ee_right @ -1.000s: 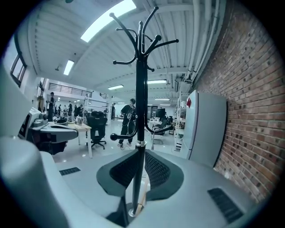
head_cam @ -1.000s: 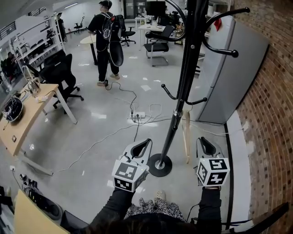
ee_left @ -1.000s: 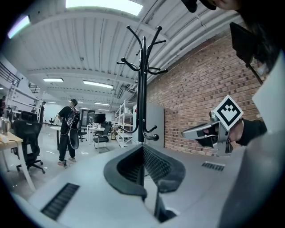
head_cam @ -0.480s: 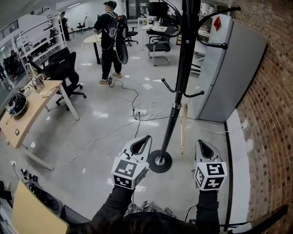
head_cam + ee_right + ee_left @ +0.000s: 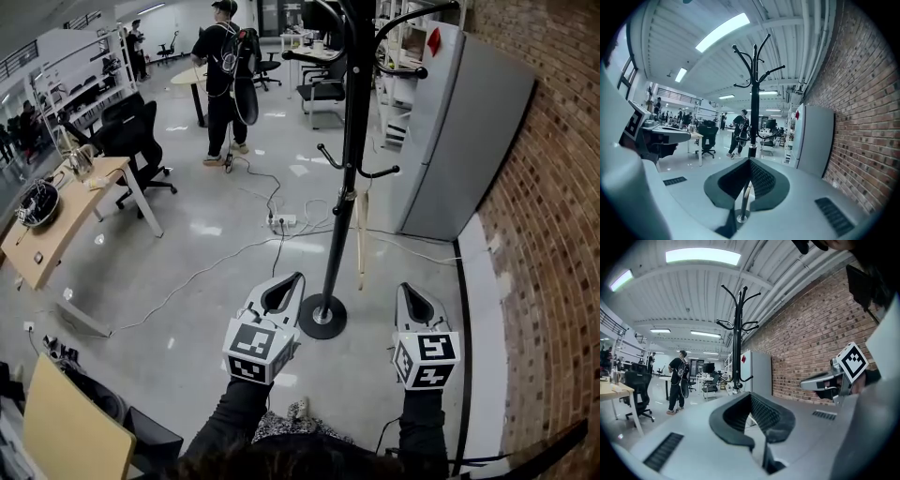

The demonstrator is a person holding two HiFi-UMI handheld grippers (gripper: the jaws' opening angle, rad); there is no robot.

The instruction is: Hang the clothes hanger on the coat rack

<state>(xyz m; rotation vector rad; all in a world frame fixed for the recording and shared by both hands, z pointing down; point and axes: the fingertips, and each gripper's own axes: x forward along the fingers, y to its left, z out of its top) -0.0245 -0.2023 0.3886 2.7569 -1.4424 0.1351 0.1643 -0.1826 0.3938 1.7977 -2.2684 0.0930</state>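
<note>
A tall black coat rack [image 5: 342, 159] stands on a round base [image 5: 322, 316] straight ahead on the grey floor. A pale wooden piece, probably the clothes hanger [image 5: 359, 239], hangs by the pole under a low hook, seen edge-on. My left gripper [image 5: 298, 277] sits just left of the base and my right gripper [image 5: 401, 287] to its right. Both are low, shut and hold nothing. The rack [image 5: 737, 333] rises beyond the left gripper [image 5: 751, 394]. In the right gripper view the rack [image 5: 753, 103] stands behind the right gripper [image 5: 749, 160].
A grey cabinet [image 5: 459, 141] and a brick wall [image 5: 553, 234] close the right side. A power strip with cables [image 5: 281, 220] lies behind the rack. A desk [image 5: 52, 234] and an office chair [image 5: 131, 141] stand at left. A person [image 5: 223, 75] stands far back.
The view has shifted: the coat rack now sits further left and its base higher in the picture. Both grippers stay shut and low on either side of the base.
</note>
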